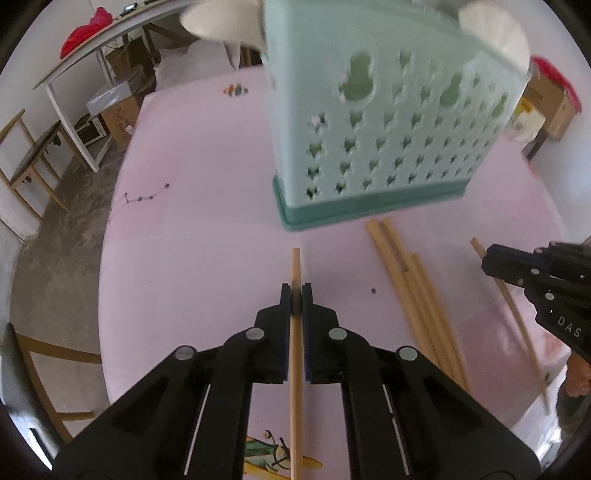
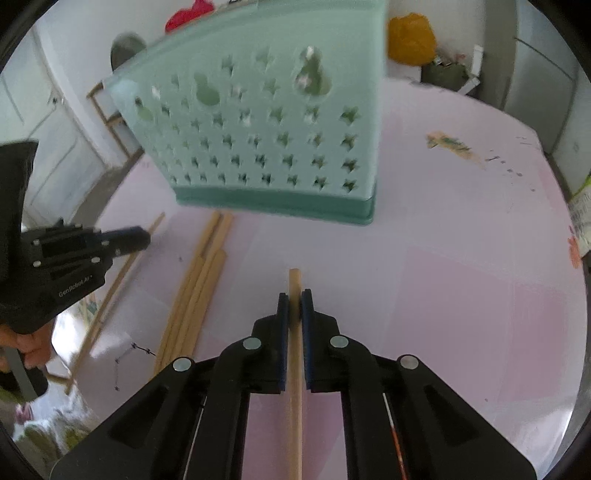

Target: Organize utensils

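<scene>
A mint-green utensil holder [image 1: 369,129] [image 2: 258,129] with star-shaped holes stands on the pink table, just beyond both grippers. My left gripper [image 1: 295,295] is shut on a wooden chopstick [image 1: 295,266], which runs back between the fingers and points toward the holder. My right gripper [image 2: 294,299] is likewise shut on another wooden chopstick [image 2: 294,280]. Each gripper shows at the edge of the other's view: the right gripper [image 1: 491,258], the left gripper [image 2: 144,236]. Several loose chopsticks [image 1: 417,295] [image 2: 195,295] lie between the two grippers, in front of the holder.
Two white rounded shapes [image 1: 221,18] rise blurred above the holder's rim. The pink table [image 1: 203,221] drops off at its left edge to a concrete floor with wooden chairs [image 1: 29,162] and cardboard boxes. A yellow bag [image 2: 410,37] sits behind the table.
</scene>
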{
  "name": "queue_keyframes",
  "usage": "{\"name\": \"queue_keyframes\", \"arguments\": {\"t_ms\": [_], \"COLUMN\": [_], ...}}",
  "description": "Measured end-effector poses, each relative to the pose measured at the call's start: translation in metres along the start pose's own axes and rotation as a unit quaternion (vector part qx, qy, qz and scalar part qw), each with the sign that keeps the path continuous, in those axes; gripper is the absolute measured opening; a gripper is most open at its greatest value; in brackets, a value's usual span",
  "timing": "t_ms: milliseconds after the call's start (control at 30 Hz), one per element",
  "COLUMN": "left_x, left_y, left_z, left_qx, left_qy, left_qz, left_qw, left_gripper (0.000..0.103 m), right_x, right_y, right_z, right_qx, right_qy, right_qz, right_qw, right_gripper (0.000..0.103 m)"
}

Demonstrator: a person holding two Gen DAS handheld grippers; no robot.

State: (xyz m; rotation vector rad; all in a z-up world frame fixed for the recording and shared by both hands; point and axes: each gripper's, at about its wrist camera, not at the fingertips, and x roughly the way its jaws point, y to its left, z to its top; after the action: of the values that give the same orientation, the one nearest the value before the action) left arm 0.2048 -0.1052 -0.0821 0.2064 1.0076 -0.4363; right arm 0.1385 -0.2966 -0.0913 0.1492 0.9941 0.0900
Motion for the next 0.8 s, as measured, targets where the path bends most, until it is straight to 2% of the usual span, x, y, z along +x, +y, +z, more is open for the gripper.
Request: {"name": "queue_keyframes", "arguments": {"t_ms": [200, 367, 567, 800], "left_x": [-0.056, -0.114, -0.172, -0.232], "left_y": [0.012, 0.021, 0.032, 0.035], "left_z": [0.005, 0.007, 0.016, 0.047], "left_qx": [-0.018, -0.037, -0.049, -0.043], "left_qy": [-0.073, -0.146, -0.223, -0.309], "left_qz": [-0.046, -0.092, -0.125, -0.147], "left_qw": [0.9961, 0.9843, 0.9655, 0.9387], "left_gripper": [0.004, 0.004, 0.004, 0.004], "right_x": [-0.063, -0.115, -0.163, -0.19], "right_y": [-0.009, -0.01, -0.007, -0.003], "right_z": [0.005, 0.008, 0.007, 0.012], "right_qx": [0.042, 0.06, 0.061, 0.054], "right_qy": [-0.078, -0.141, -0.194, -0.229], "right_qz": [0.004, 0.01, 0.011, 0.018], "right_qw": [0.996, 0.988, 0.979, 0.972], "right_gripper": [0.007, 0.007, 0.007, 0.007]}}
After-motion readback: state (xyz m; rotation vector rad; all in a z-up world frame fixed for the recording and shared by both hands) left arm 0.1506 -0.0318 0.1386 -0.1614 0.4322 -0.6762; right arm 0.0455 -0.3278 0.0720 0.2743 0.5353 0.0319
